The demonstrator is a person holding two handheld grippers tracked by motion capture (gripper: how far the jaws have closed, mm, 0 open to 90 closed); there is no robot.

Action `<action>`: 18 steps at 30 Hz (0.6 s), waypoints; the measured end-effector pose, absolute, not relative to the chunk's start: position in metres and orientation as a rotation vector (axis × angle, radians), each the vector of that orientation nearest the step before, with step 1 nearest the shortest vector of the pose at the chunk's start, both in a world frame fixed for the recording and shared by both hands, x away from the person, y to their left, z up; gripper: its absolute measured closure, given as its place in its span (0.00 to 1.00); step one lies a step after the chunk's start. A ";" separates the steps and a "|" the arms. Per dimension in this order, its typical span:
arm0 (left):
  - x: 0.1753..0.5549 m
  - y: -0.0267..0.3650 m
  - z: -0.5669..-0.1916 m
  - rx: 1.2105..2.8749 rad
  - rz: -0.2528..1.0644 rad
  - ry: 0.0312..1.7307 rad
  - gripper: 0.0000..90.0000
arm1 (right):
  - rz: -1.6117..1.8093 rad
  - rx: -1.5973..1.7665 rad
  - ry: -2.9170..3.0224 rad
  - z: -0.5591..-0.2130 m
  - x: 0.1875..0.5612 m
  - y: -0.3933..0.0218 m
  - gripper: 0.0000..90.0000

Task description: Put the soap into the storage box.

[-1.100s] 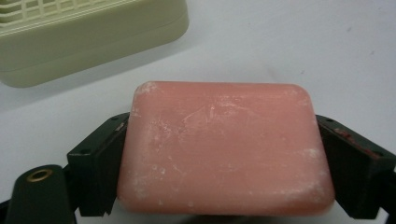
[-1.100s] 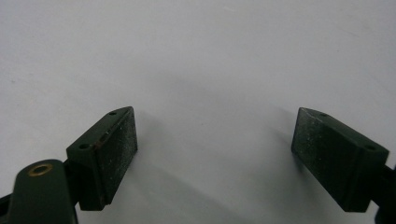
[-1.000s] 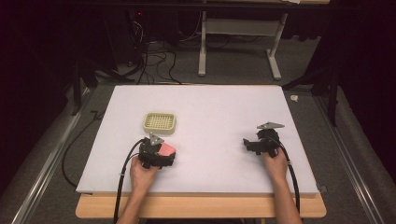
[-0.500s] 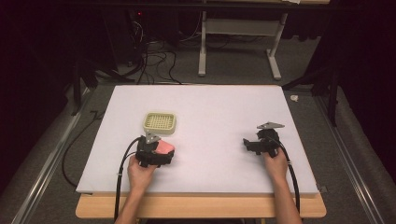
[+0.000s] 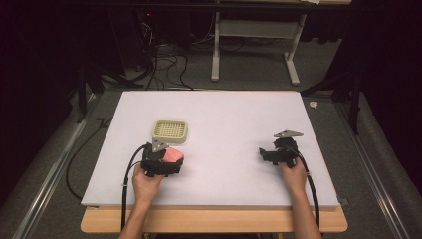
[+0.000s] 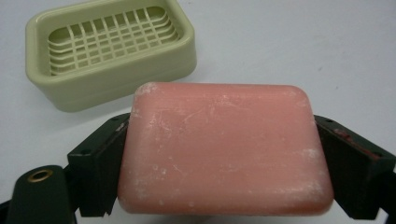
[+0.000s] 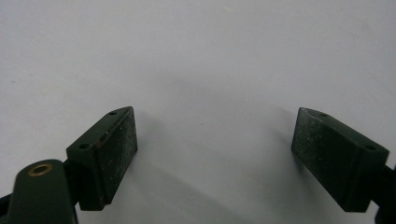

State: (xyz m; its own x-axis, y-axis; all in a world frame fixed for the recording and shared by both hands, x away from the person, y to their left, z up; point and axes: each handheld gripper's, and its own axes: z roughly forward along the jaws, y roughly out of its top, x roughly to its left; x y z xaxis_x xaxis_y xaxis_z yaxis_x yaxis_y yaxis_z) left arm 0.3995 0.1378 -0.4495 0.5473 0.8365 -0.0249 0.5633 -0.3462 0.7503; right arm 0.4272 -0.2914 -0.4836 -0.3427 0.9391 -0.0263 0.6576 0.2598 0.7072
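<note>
Left tongs (image 6: pixel 224 163) clasp pink soap (image 6: pixel 224 144) near dish (image 6: pixel 109 46); next, carry over dish; right tongs (image 7: pixel 215 149) spread, idle.

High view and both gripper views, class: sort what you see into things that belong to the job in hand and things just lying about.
Belongs to the job:
- pink soap bar, clamped in the left gripper
- green soap dish, empty, just beyond the bar

Just about:
- right gripper, open over bare table
- cables on the floor behind the table
- white frame legs farther back
</note>
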 end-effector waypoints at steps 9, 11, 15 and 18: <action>0.403 0.143 -0.439 2.015 0.456 1.122 0.15 | 0.844 1.447 2.091 -0.484 0.427 -0.291 0.17; 0.404 0.144 -0.435 2.017 0.463 1.116 0.15 | 0.844 1.446 2.091 -0.484 0.427 -0.291 0.17; 0.407 0.145 -0.428 2.002 0.469 1.106 0.15 | 0.844 1.446 2.091 -0.484 0.427 -0.291 0.17; 0.409 0.145 -0.424 2.000 0.472 1.100 0.15 | 0.845 1.446 2.091 -0.484 0.427 -0.291 0.17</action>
State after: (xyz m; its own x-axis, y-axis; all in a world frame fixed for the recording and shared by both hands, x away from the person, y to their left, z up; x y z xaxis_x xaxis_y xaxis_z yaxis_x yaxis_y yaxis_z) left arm 0.4090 0.1450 -0.4238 0.5545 0.8308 -0.0487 0.5375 -0.3128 0.7831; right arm 0.4271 -0.2913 -0.4836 -0.3428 0.9391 -0.0254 0.6577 0.2592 0.7072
